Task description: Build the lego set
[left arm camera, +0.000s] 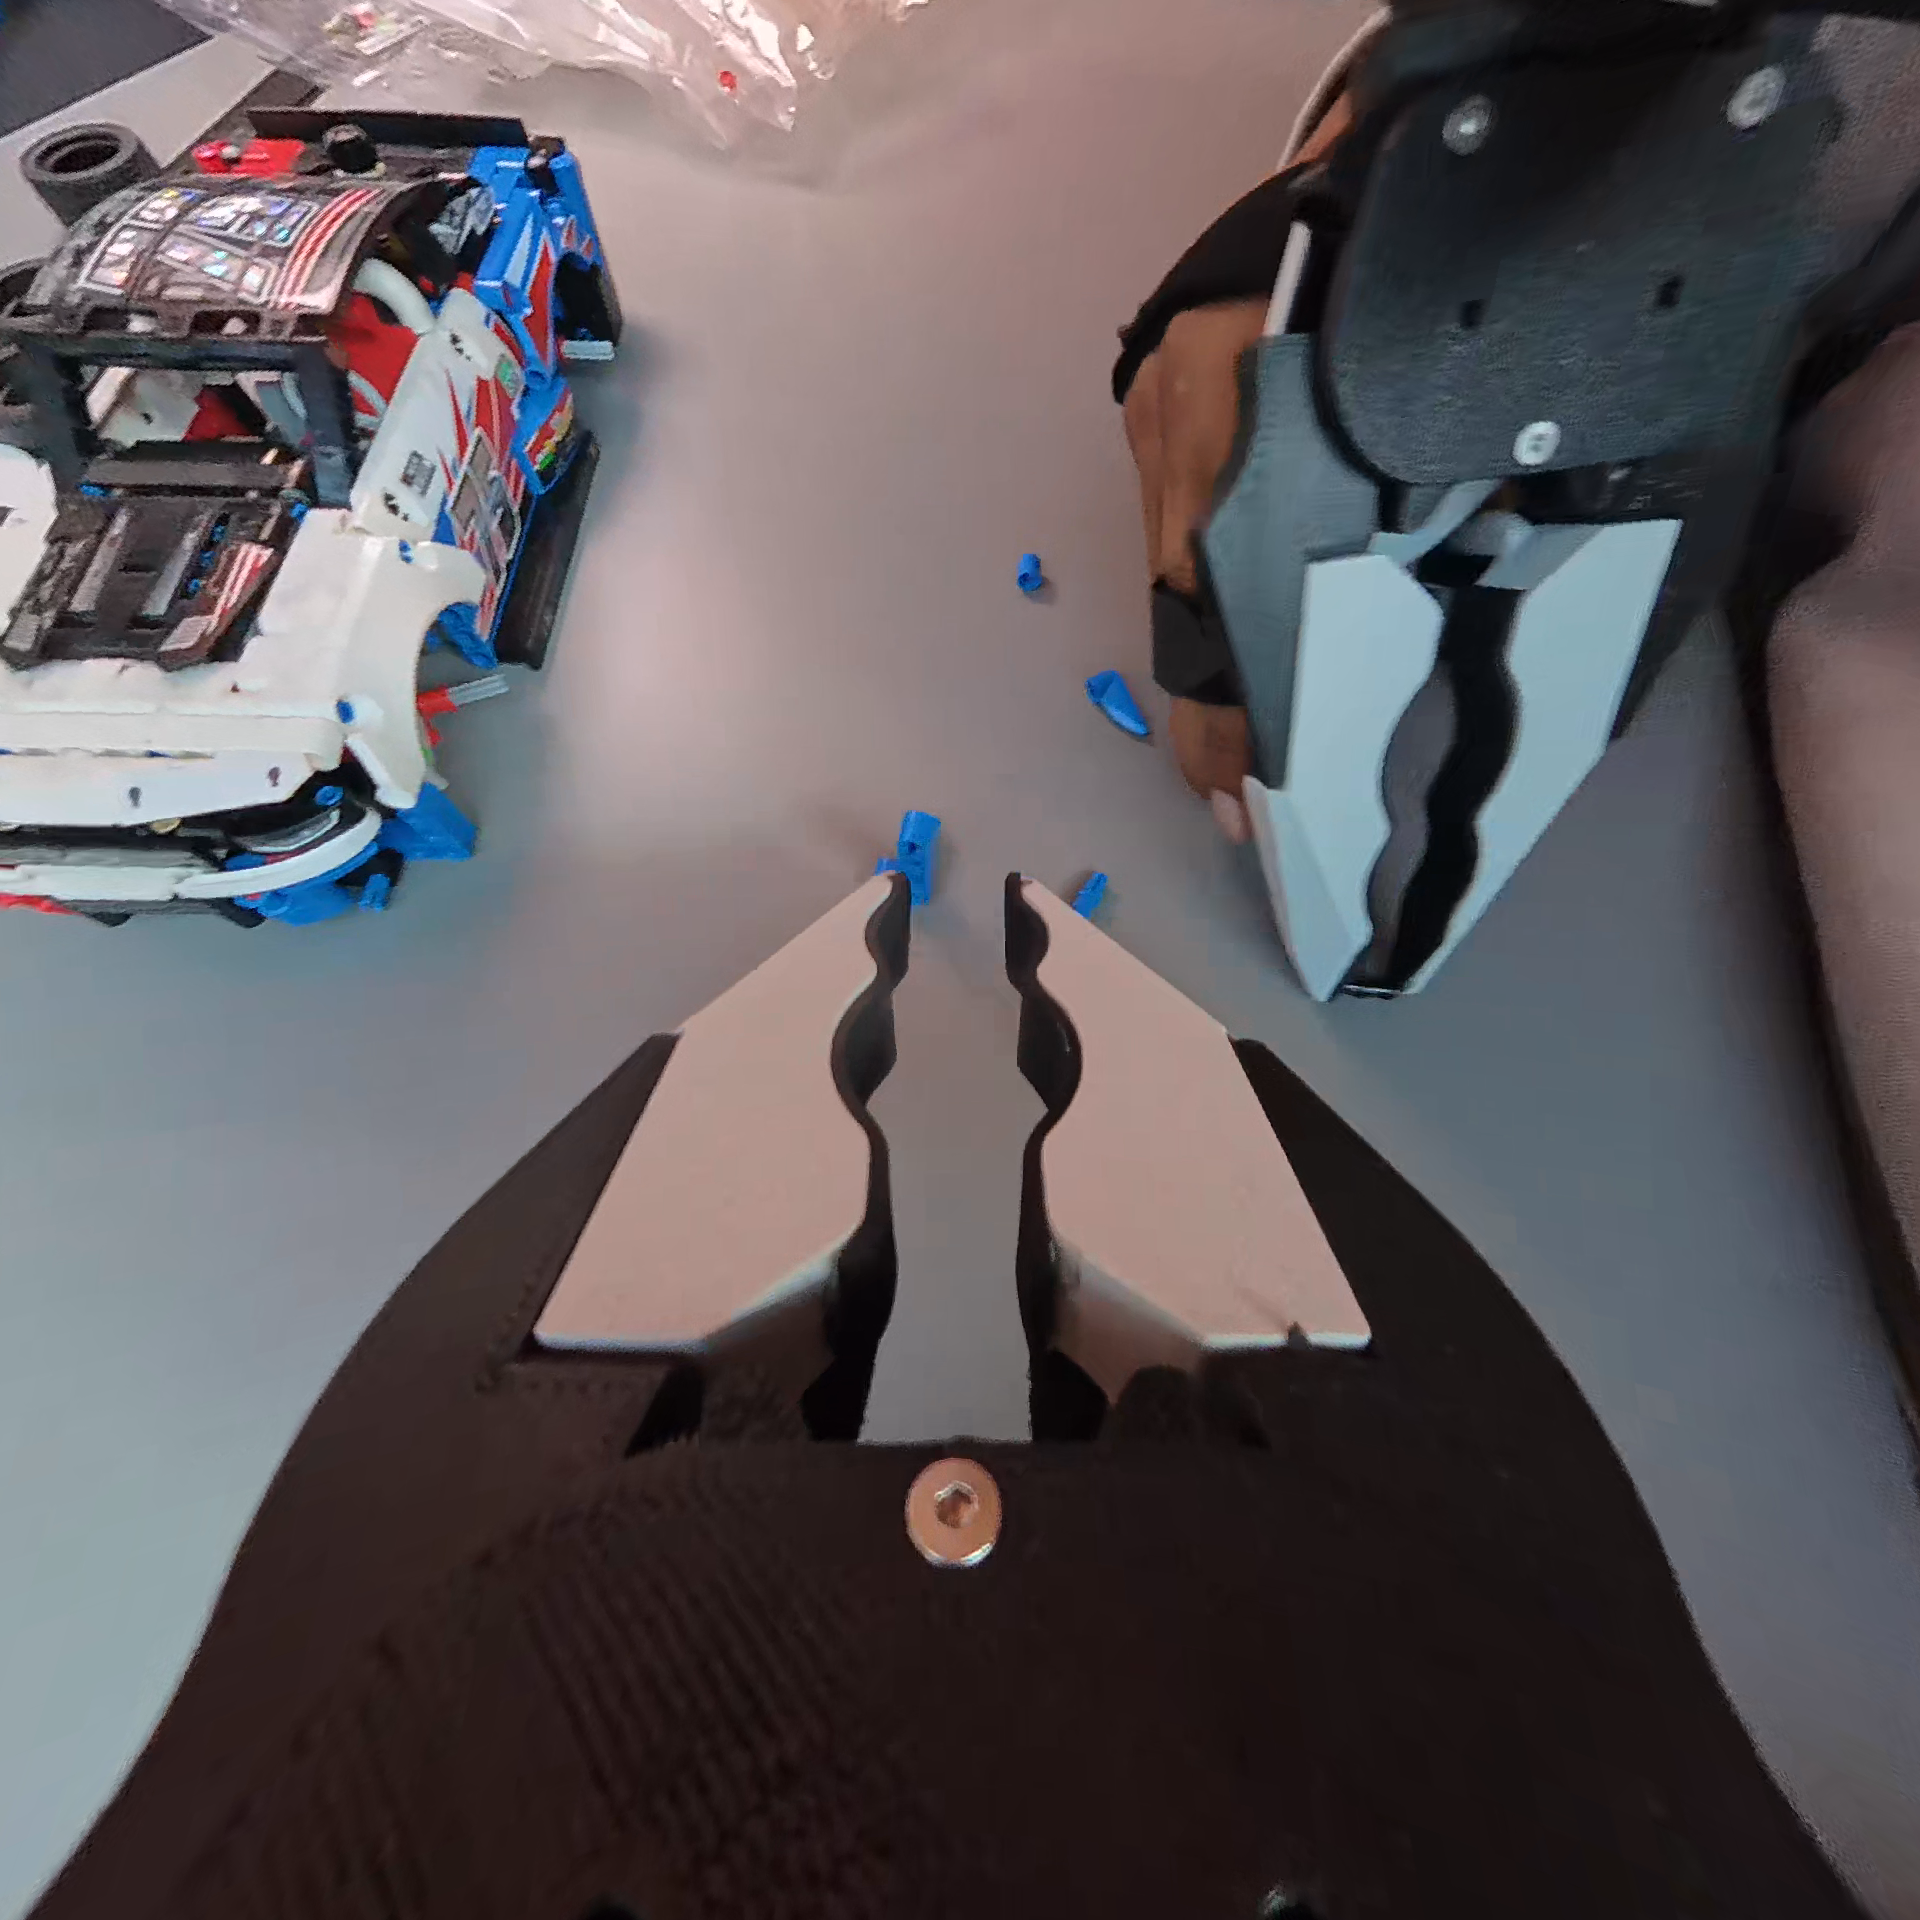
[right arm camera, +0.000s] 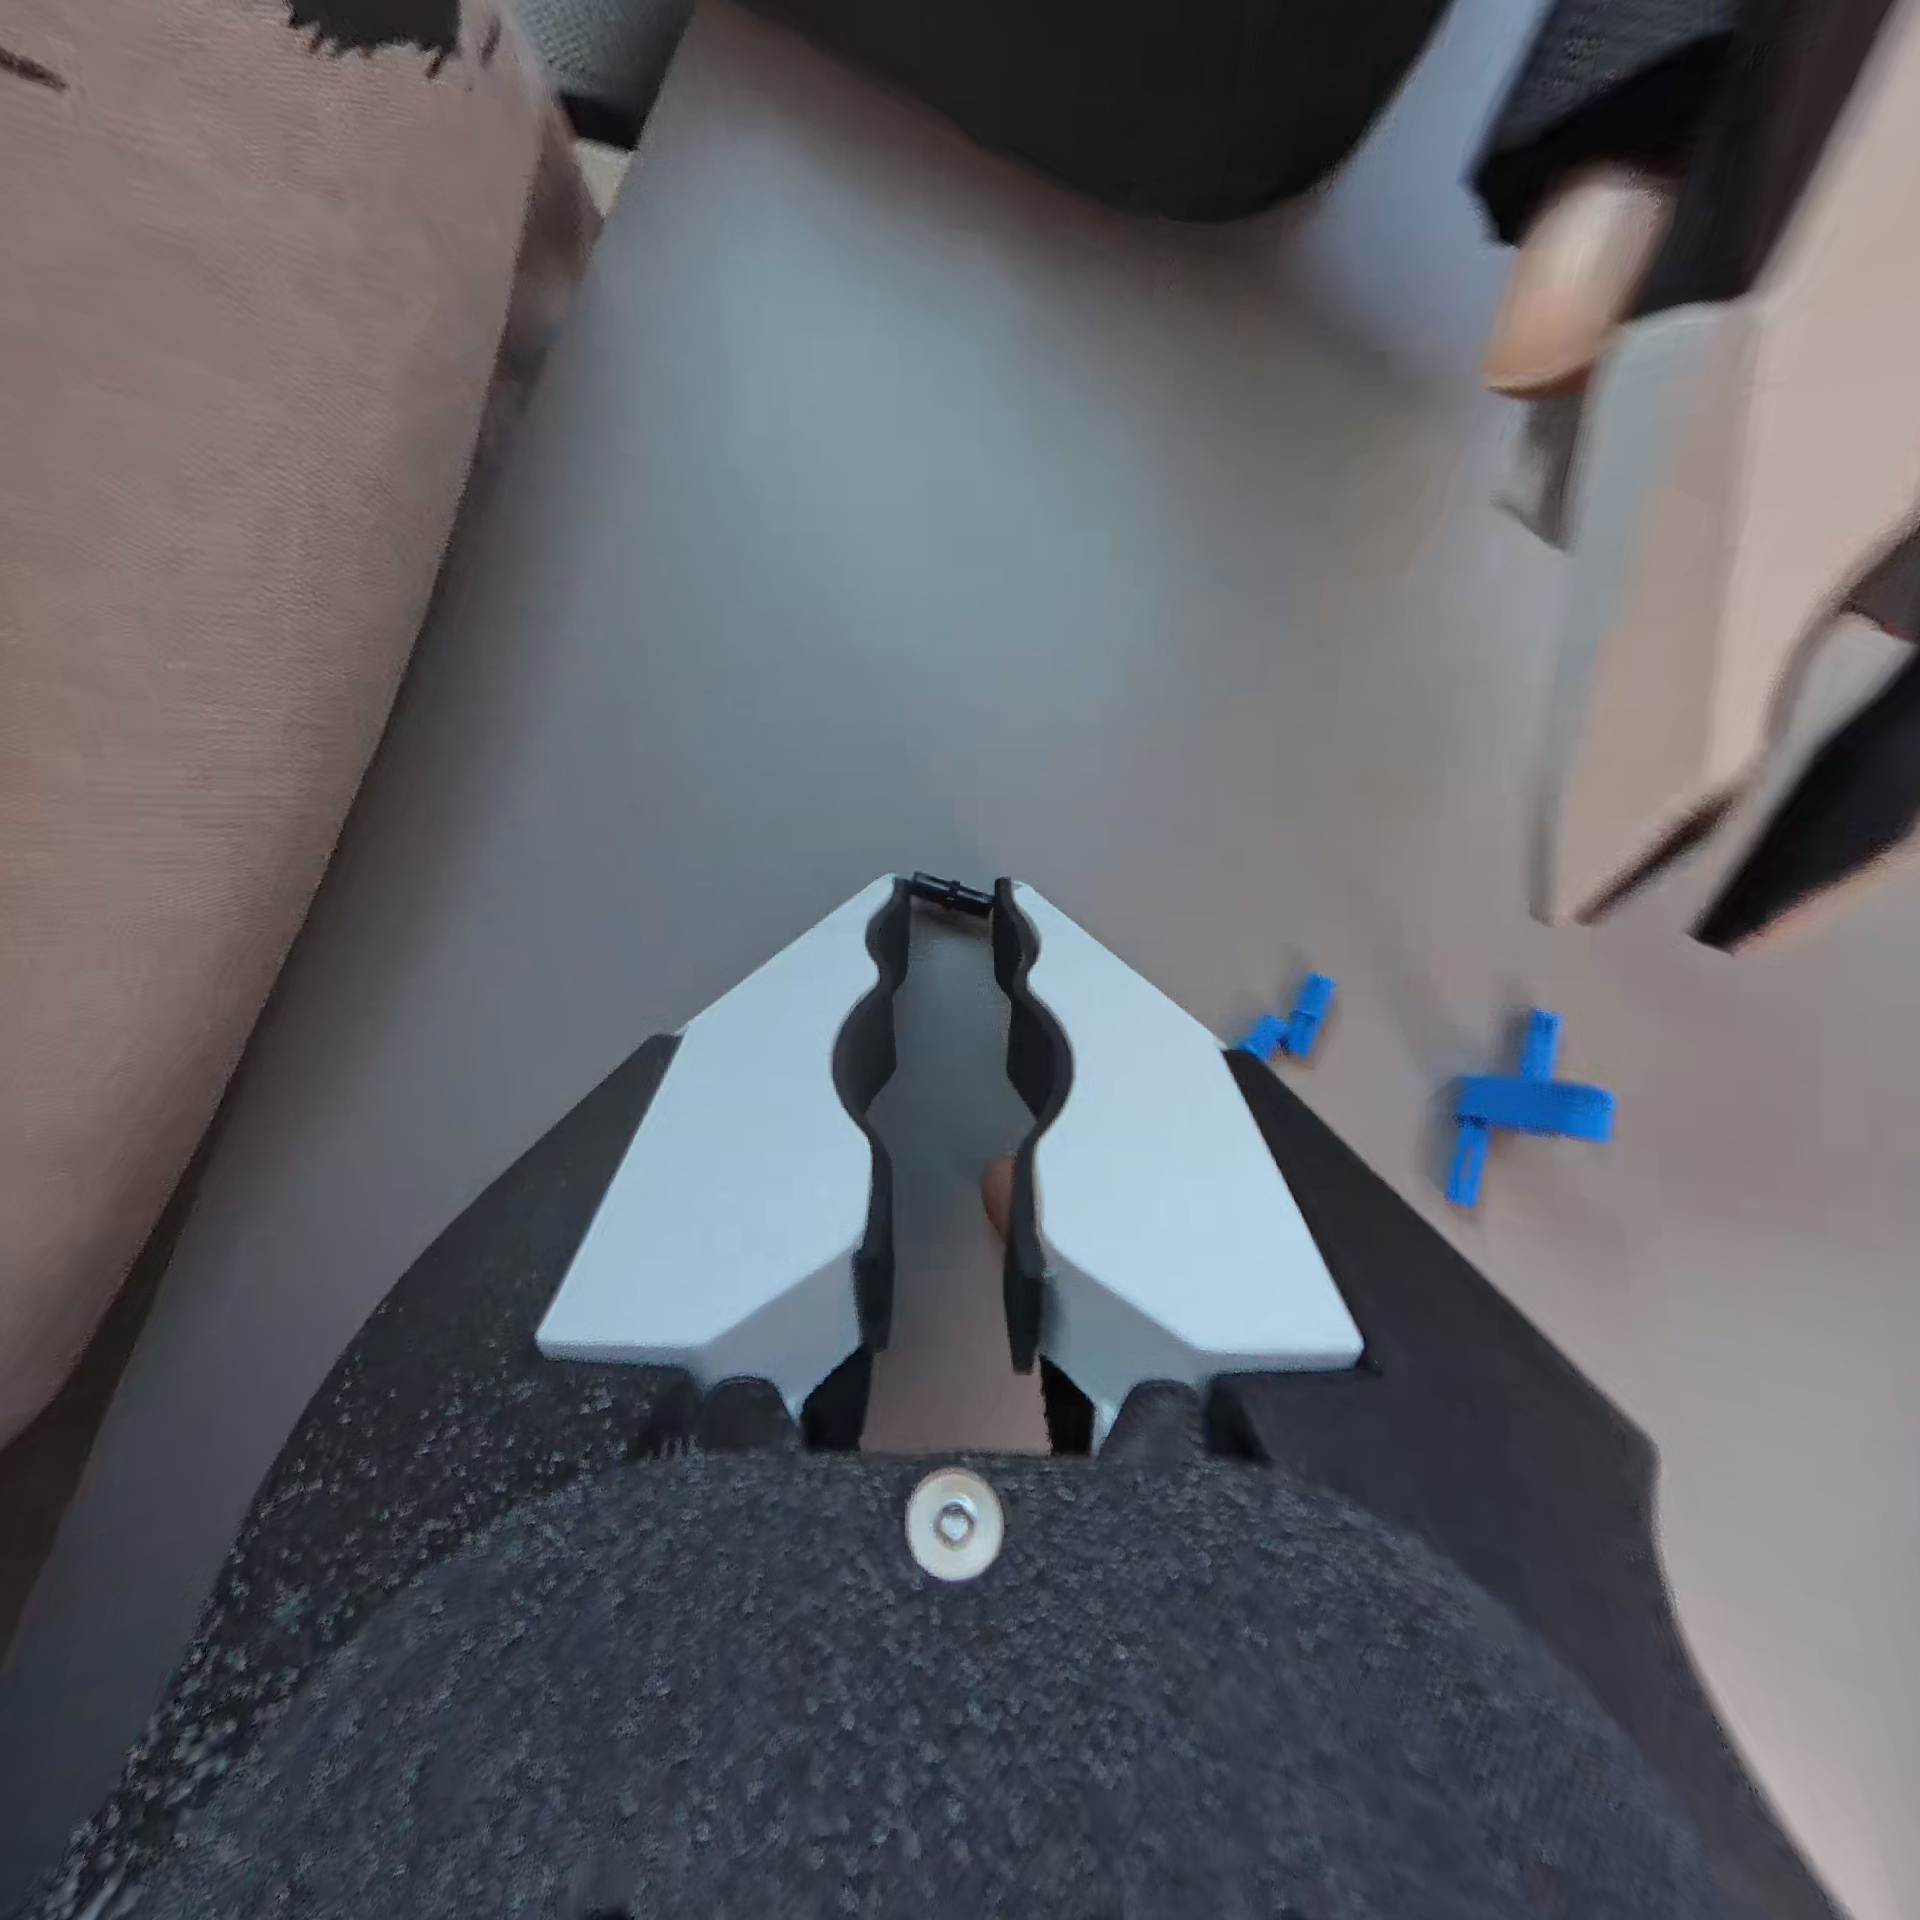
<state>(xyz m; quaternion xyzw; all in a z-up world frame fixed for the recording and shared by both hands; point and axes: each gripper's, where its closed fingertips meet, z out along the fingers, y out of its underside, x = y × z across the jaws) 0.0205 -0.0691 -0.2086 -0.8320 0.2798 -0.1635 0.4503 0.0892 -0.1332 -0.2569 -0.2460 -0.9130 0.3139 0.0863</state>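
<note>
A white, blue and red lego car [left arm camera: 281, 540] stands on the grey table at the left of the left wrist view. Several small blue lego pieces lie on the table: one [left arm camera: 914, 847] just beyond my left fingertips, others farther off [left arm camera: 1117, 701] [left arm camera: 1029, 571]. My left gripper [left arm camera: 954, 883] is open and empty, low over the table. My right gripper [right arm camera: 951, 888] is shut on a small black pin [right arm camera: 948, 891] held across its tips; it also shows in the left wrist view [left arm camera: 1371, 987], tips down on the table. Blue pieces [right arm camera: 1527, 1101] [right arm camera: 1288, 1023] lie to its right.
A clear plastic bag [left arm camera: 582, 52] lies at the far edge. A black tyre [left arm camera: 88, 161] sits behind the car. A hand [left arm camera: 1184, 499] holds the right gripper. The left gripper shows blurred at the right of the right wrist view [right arm camera: 1745, 623]. Pinkish cloth [right arm camera: 208, 520] lies along the table's edge. The left gripper's tips are roughly 11 cm from the right gripper's.
</note>
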